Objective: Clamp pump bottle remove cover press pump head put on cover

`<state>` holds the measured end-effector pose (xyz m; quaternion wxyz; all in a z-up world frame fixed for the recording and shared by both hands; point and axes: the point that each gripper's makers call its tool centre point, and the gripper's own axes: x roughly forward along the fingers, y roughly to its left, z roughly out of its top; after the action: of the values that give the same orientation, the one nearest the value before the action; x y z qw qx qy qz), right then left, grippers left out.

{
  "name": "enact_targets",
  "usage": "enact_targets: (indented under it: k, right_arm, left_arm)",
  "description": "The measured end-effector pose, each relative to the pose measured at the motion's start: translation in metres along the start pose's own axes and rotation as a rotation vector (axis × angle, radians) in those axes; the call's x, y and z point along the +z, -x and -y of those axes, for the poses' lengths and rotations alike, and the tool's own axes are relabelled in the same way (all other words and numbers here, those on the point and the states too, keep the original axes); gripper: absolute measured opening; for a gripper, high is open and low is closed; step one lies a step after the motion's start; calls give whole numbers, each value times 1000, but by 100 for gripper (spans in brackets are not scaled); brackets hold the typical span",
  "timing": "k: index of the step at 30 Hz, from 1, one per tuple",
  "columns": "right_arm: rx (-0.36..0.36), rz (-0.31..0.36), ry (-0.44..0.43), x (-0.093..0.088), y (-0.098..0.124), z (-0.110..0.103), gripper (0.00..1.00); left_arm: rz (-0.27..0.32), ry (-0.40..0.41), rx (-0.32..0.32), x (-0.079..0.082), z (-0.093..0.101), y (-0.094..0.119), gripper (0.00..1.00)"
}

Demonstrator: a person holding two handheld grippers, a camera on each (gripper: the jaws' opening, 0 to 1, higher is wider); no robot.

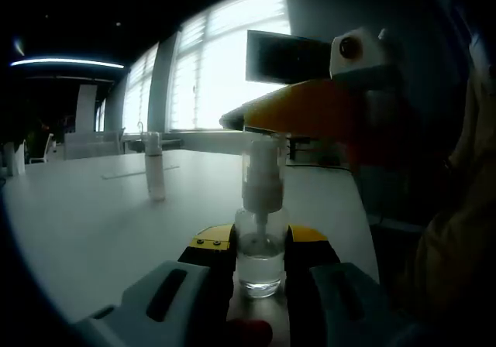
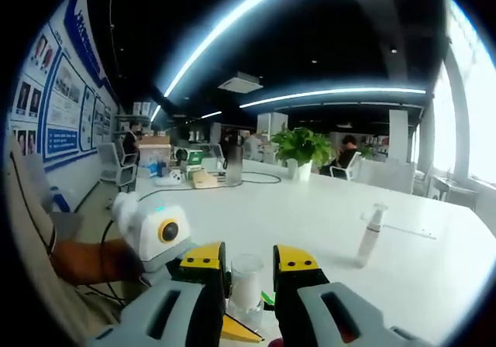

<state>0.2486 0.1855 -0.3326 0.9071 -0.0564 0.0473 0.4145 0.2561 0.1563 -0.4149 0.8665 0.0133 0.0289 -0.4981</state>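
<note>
**Pump bottle clamped low by left gripper, right gripper on its cover**

Left gripper view: the left gripper has its jaws clenched on the base of a clear pump bottle, which stands upright on the white table. The yellow jaw tips press the glass from both sides. The bottle's upper part carries a clear cover over the pump head. The right gripper comes in from the right, orange-yellow, its jaws at the top of the cover; from this angle contact looks likely, but the exact grip is hard to read against the bright window. A second, slim white bottle stands well apart on the table to the left.

Right gripper view: the right gripper has the clear cover between its yellow-tipped jaws, grasping it on both sides. The left gripper sits below and to the left, white body with a yellow ring. The slim white bottle stands well apart to the right on the table. A potted plant sits at the far end.
</note>
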Motion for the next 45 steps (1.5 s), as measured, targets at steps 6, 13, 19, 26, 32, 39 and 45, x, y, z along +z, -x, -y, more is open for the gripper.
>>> enact_targets:
  k: [6,13,19,26,32,39,45]
  right_arm:
    - [-14,26,7,12,4,4,19]
    - [-34,55,12,23,9,8,19]
    - [-45,78,16,30,15,13,19]
    - [-75,111,11,40,23,23,19]
    - [-100,120,12,44,30,31,19]
    - [-136,132,6,47,38,42,18]
    - [-160,131,2,46,43,51,18]
  left_arm:
    - [0,0,0,0,-1,0,15]
    - [0,1,0,0,-1,0,15]
    - [0,0,0,0,-1,1,15]
    - [0,1,0,0,-1,1,15]
    - [0,2,0,0,-2,0,15]
    - [0,2,0,-1,-2,0,15]
    - [0,2,0,-1,-2,0,15]
